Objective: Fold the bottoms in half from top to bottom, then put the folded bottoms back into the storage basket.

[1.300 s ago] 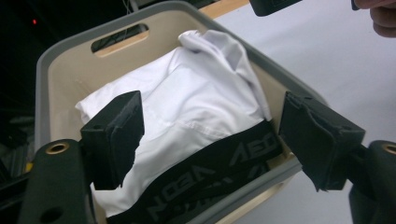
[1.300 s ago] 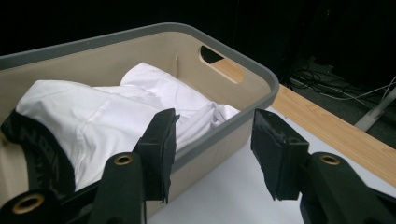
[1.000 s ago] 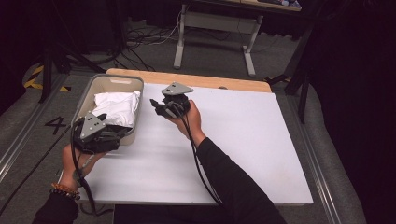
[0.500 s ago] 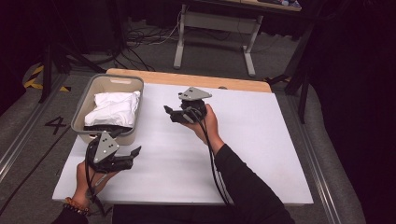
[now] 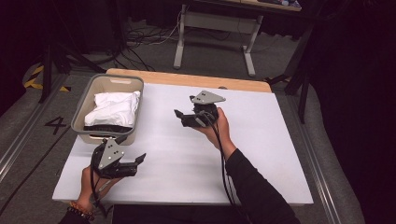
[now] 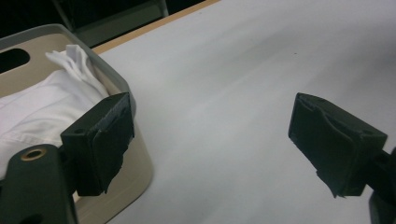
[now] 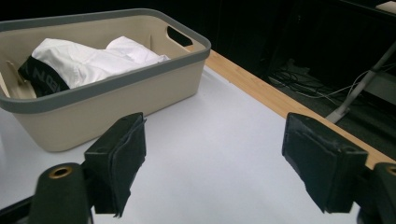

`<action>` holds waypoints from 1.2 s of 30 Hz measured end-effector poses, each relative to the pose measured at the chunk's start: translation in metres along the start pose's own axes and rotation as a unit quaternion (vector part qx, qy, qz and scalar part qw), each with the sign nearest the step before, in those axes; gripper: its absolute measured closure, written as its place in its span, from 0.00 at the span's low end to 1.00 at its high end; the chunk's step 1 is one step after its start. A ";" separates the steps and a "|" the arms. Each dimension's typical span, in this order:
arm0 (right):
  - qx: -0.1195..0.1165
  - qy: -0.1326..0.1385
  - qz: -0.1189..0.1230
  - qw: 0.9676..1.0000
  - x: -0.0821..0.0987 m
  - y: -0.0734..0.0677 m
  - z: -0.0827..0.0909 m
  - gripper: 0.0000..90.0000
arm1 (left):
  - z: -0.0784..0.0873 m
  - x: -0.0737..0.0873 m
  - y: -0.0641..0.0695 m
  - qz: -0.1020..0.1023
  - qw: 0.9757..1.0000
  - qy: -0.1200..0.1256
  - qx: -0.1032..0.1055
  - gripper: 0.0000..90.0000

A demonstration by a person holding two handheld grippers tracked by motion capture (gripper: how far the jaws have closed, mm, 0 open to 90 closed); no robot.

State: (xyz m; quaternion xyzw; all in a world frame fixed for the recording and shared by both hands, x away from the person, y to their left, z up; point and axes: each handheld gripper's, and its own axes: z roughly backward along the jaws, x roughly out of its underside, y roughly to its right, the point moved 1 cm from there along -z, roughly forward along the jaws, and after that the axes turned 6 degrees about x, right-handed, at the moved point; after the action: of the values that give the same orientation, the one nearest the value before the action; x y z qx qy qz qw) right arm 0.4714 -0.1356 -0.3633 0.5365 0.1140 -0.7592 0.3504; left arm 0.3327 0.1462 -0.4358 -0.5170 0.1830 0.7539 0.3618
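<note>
Status: looked essentially done. Saw white cloth [image 5: 114,106] bundled inside the basket [image 5: 80,112], with a dark waistband piece [image 5: 105,127] at the near end and nothing hanging over the rim. Found nothing else loose on the worktop [image 5: 261,154], so judged no item left to load, at most a retreat to rest.

Read left hand-held gripper [image 5: 139,162] as wide open and empty, held just off the basket's near corner, close to the worktop's front edge. Read right hand-held gripper [image 5: 181,118] as open too, jaws having just been opening, nothing between them. Pointed toward the basket from mid-worktop, well apart from it.

Edges: had the basket parked at the far left corner, left wall about flush with the worktop's left edge, wooden strip [image 5: 187,79] just behind. Noted plenty of bare surface centre and right for moving. Flagged tighter room on the left: basket wall right beside one jaw in the left gripper view, front edge close below. Could not tell how the cloth sat against the basket's far wall.
</note>
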 end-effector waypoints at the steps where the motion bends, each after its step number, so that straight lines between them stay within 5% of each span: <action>1: 0.001 -0.001 0.001 1.000 0.001 0.001 0.001 0.22 | 0.000 0.001 0.001 -0.003 1.000 -0.004 -0.002 0.17; 25: 0.031 -0.019 0.030 0.999 0.016 0.027 0.046 0.16 | -0.018 0.016 0.015 -0.013 0.999 -0.048 0.021 0.12; 36: 0.035 -0.024 0.039 0.998 0.020 0.028 0.060 0.15 | -0.018 0.016 0.017 -0.011 0.999 -0.040 0.033 0.12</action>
State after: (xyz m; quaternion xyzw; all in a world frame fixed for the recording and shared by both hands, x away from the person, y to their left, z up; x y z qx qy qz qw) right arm 0.4418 -0.1973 -0.3517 0.5341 0.0577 -0.7611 0.3635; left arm 0.3289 0.1288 -0.4597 -0.4759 0.1873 0.7636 0.3941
